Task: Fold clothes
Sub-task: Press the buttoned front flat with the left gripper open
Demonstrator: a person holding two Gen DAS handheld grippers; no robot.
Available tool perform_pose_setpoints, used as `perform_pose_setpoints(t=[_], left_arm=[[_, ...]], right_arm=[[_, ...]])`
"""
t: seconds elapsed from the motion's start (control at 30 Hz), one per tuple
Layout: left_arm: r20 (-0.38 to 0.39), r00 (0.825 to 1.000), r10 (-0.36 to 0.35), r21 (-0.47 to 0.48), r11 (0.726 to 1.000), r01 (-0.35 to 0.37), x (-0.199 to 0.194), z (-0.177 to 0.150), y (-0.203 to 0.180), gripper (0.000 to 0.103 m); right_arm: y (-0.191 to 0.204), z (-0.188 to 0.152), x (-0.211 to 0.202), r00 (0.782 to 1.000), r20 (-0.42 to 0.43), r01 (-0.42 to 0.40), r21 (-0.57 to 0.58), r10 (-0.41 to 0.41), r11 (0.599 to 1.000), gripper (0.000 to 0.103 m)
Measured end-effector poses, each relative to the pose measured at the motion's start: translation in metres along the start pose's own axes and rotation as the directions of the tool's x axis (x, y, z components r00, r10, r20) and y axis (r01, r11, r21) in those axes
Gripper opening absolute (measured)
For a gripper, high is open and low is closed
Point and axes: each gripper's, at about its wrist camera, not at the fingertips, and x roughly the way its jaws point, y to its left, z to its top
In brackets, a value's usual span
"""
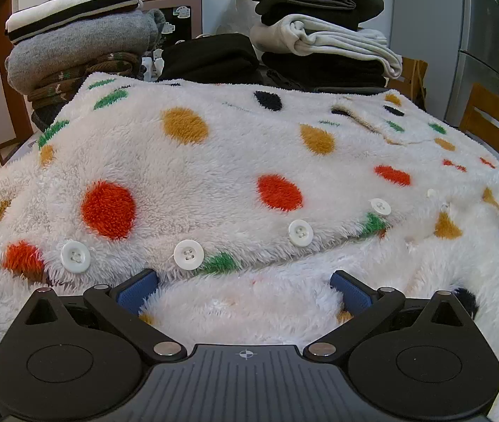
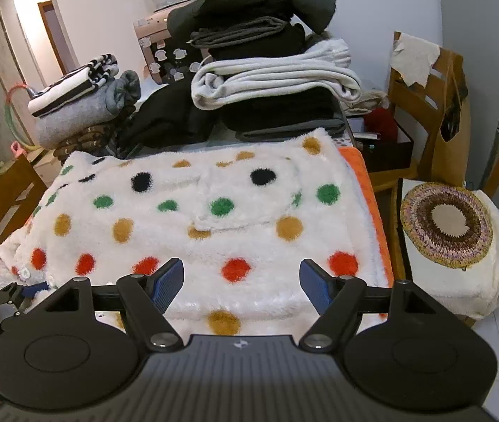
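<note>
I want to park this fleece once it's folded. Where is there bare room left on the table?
Hardly any. The polka-dot fleece covers the near table, and folded stacks crowd the far edge. One thin bare strip shows between fleece and stacks. The round cushion on the right-hand chair is free.

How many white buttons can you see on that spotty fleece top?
4, in a row along the front edge of the fleece top: buttons at and. More may be hidden under folds.
</note>
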Motion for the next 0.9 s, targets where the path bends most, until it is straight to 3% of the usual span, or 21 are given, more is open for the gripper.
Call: perform_pose_setpoints(t=[0.9], left_arm=[[0.000,1.000,-0.001,-0.001,1.000,0.001,0.000,0.000,0.000,0.103]], right_arm=[[0.012,0.002,-0.007,1.000,0.010,-0.011,-0.036,0.011,0.999,0.079]])
